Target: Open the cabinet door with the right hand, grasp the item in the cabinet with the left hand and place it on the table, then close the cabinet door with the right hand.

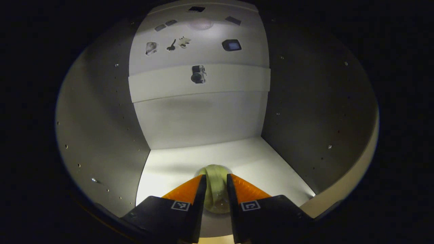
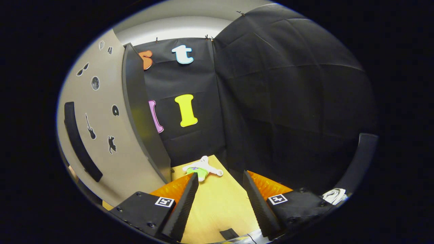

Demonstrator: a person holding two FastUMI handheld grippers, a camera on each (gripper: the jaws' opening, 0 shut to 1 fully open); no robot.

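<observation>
**Left gripper closes in on the item inside the open cabinet**

The left gripper [image 1: 216,189] is inside the cabinet [image 1: 101,128], its two fingers [image 1: 190,193] set close on either side of a pale yellow-green item [image 1: 216,184]. They look to be touching its sides, but whether they truly press on it cannot be told. The item rests on the cabinet floor [image 1: 257,162], near the front edge and well away from the back wall [image 1: 200,118]. It seems rounded and narrow, its long axis running away from the camera toward the back wall, in line with the fingers; that probably lets them straddle its narrow width.

The right gripper [image 2: 218,189] is open and holds nothing, poised over the tabletop [image 2: 220,206]. Just to its left stands the cabinet door [image 2: 101,135], swung out with its dark handle [image 2: 81,142] facing the gripper, likely kept near for the closing step. Beyond the fingertips, a small white and green toy [image 2: 202,168] lies on the tabletop close to the door's edge.
</observation>
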